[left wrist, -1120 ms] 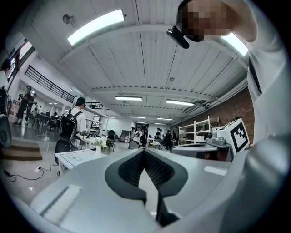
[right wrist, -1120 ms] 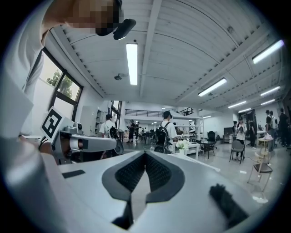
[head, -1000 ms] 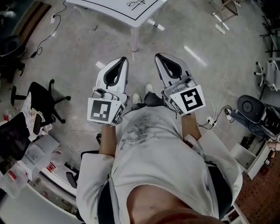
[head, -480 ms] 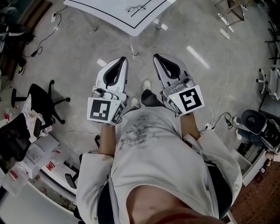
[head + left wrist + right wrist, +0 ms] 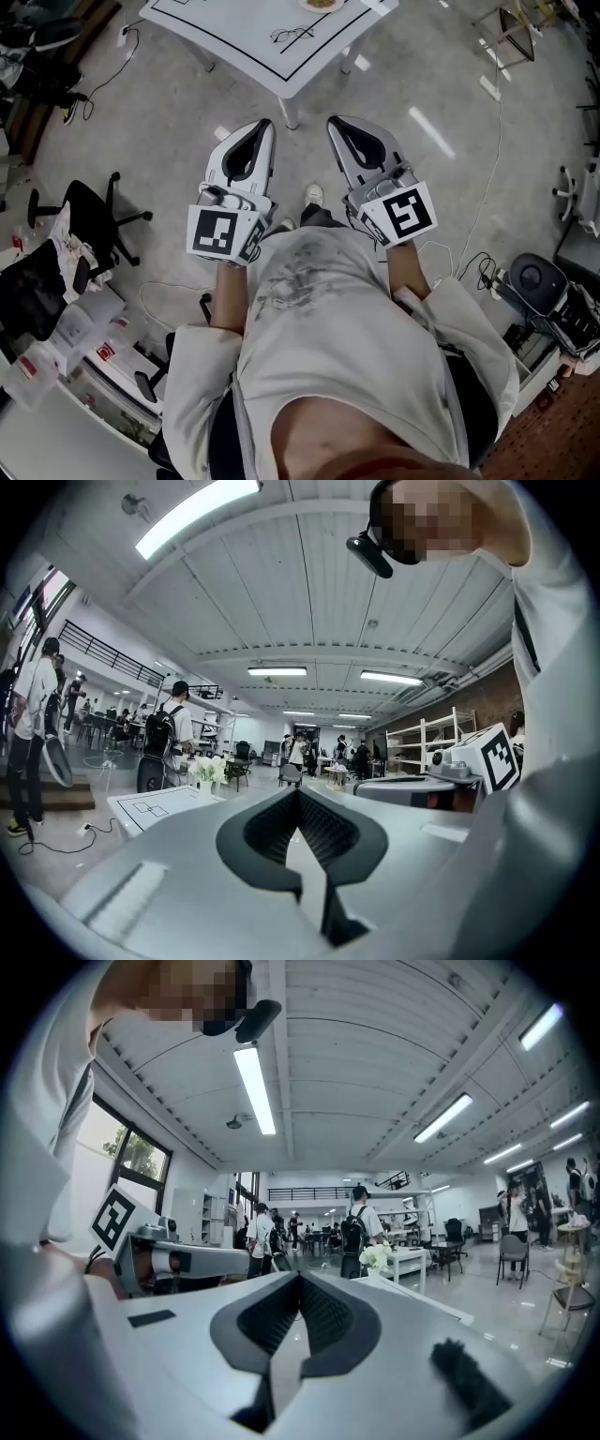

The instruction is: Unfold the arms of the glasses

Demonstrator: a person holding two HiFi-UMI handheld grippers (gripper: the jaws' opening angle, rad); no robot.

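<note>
Left gripper (image 5: 264,127), right gripper (image 5: 336,123) side by side over floor, jaws pressed together, empty. Glasses (image 5: 292,35) on white table (image 5: 239,42) (well apart from both).

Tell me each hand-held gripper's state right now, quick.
Left hand-held gripper: closed, holding nothing.
Right hand-held gripper: closed, holding nothing.

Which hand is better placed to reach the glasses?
Neither clearly. The glasses lie on the table ahead, about midway between the left hand-held gripper and right hand-held gripper, both shut and empty.
</note>
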